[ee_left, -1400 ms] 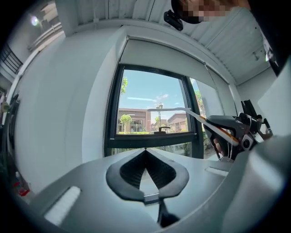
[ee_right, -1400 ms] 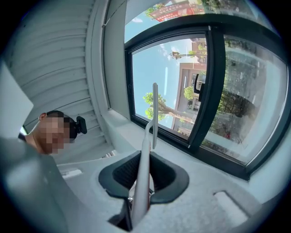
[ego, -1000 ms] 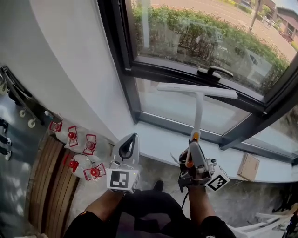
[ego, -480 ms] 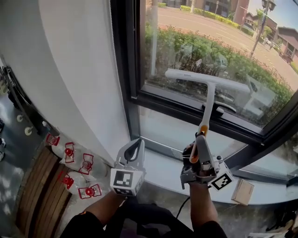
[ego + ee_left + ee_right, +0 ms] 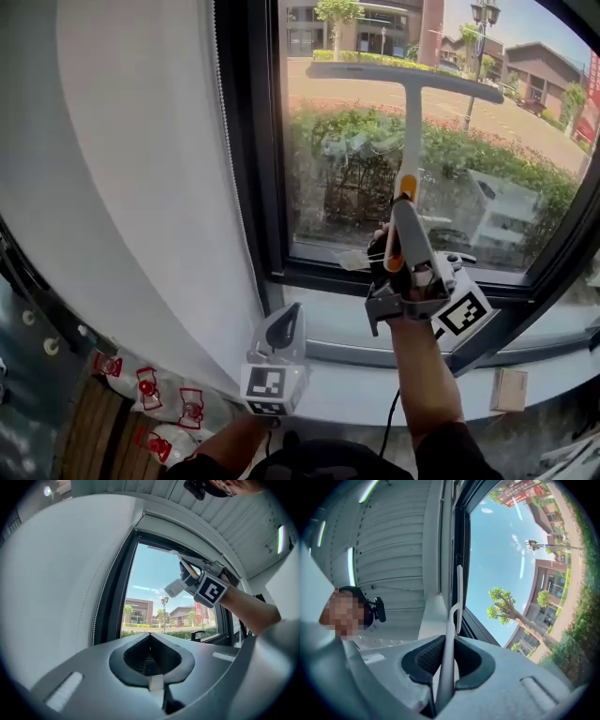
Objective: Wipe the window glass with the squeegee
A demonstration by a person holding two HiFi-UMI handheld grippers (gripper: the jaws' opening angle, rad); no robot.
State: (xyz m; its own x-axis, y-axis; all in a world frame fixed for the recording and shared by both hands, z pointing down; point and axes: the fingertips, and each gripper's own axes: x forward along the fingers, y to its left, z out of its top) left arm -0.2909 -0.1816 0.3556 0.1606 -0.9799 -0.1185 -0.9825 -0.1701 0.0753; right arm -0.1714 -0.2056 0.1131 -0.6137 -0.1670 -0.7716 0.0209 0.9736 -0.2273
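Note:
A white T-shaped squeegee (image 5: pixel 411 141) stands upright against the upper window glass (image 5: pixel 347 169), its blade (image 5: pixel 417 81) lying level near the top of the pane. My right gripper (image 5: pixel 397 220) is shut on the squeegee's handle, just above the dark window frame rail. In the right gripper view the handle (image 5: pixel 446 653) runs between the jaws up to the blade (image 5: pixel 459 597). My left gripper (image 5: pixel 284 330) hangs lower left, in front of the sill, shut with nothing in it. In the left gripper view the right gripper (image 5: pixel 206 585) shows raised at the glass.
A black window handle (image 5: pixel 461 257) sits on the rail just right of my right gripper. The dark frame post (image 5: pixel 251 141) and a bead cord (image 5: pixel 225 141) border the pane's left. A white sill (image 5: pixel 347 380) runs below. Red-capped bags (image 5: pixel 150 389) lie lower left, a cardboard box (image 5: pixel 509 389) lower right.
My right gripper has raised the squeegee from the lower pane, past the window handle, up to the top of the upper pane. The left gripper stayed low and shut.

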